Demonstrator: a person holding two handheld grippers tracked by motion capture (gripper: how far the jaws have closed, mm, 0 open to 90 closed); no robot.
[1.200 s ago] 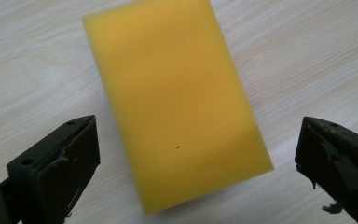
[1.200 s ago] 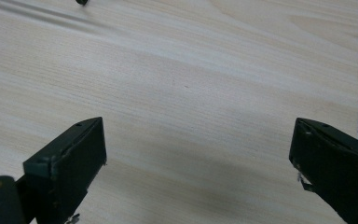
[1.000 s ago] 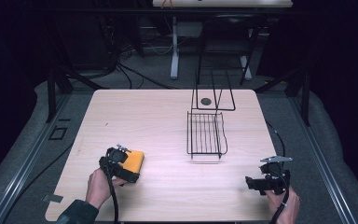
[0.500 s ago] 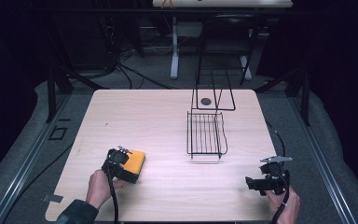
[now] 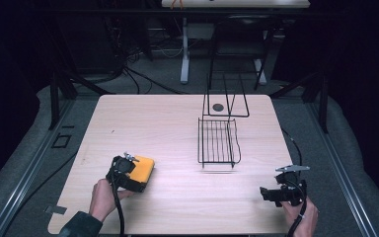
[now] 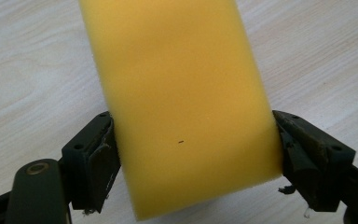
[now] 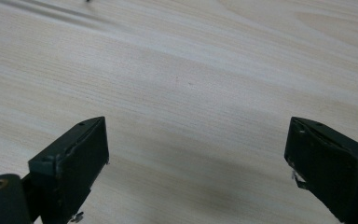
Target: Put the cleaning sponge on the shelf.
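Yellow sponge sits pinched between the left gripper's 2 jaws

Bare table beside wire rack

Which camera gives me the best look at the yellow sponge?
The left gripper view: the yellow sponge is close up there, with the left gripper and its black jaws pressed on both sides. The high view shows it small on the table, partly under that gripper. The right gripper view looks at bare wood.

Lab: dark room, floor cables, test table.
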